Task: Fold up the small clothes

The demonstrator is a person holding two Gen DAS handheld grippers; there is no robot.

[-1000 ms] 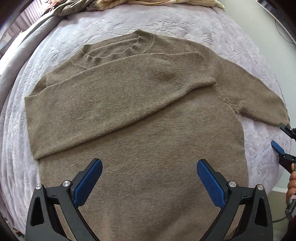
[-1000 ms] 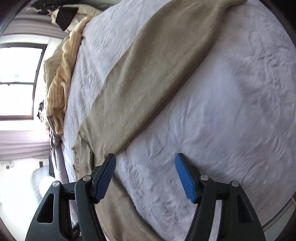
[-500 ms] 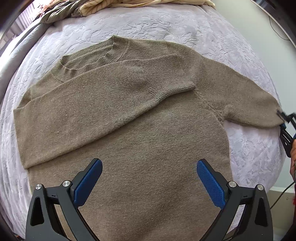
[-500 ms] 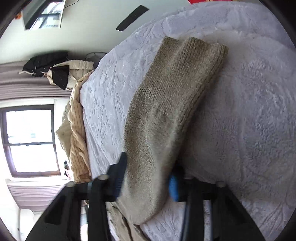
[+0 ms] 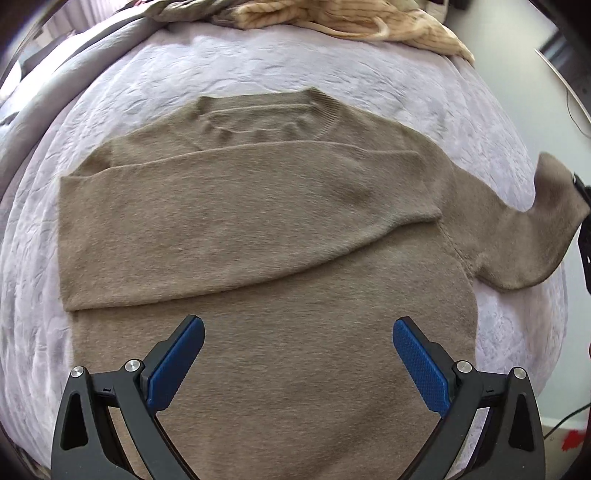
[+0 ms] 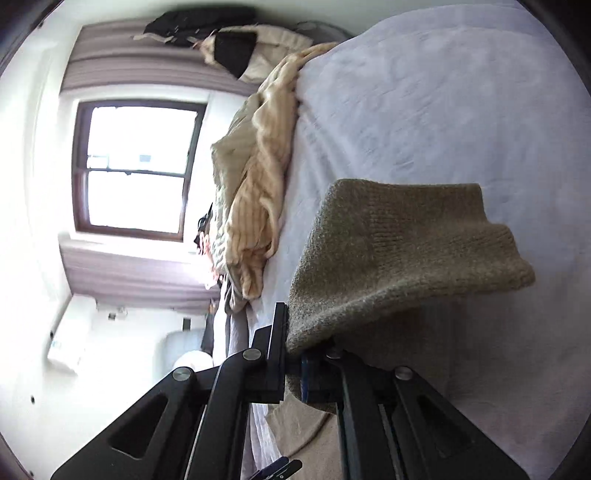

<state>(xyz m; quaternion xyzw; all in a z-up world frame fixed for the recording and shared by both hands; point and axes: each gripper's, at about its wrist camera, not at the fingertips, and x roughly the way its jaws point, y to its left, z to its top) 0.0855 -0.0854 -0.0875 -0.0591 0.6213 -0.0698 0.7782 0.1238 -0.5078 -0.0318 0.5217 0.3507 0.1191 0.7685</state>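
A taupe knit sweater (image 5: 273,280) lies flat on the bed, neck away from me. Its left sleeve (image 5: 236,206) is folded across the chest. My left gripper (image 5: 295,354) is open and empty above the sweater's lower body. My right gripper (image 6: 295,354) is shut on the right sleeve (image 6: 399,258) near its ribbed cuff and holds it lifted off the bed. In the left wrist view that raised sleeve (image 5: 532,236) hangs at the far right edge, with the right gripper (image 5: 583,206) partly in view there.
The lavender quilted bedspread (image 5: 332,70) covers the bed. A cream ribbed garment (image 5: 354,18) lies piled at the far edge; it also shows in the right wrist view (image 6: 255,177). A window (image 6: 136,166) and curtains are beyond. The bed's right edge (image 5: 546,369) drops off.
My right gripper has closed on the right sleeve's cuff end and lifted it off the bed. The left gripper stayed open over the sweater and shifted its view slightly.
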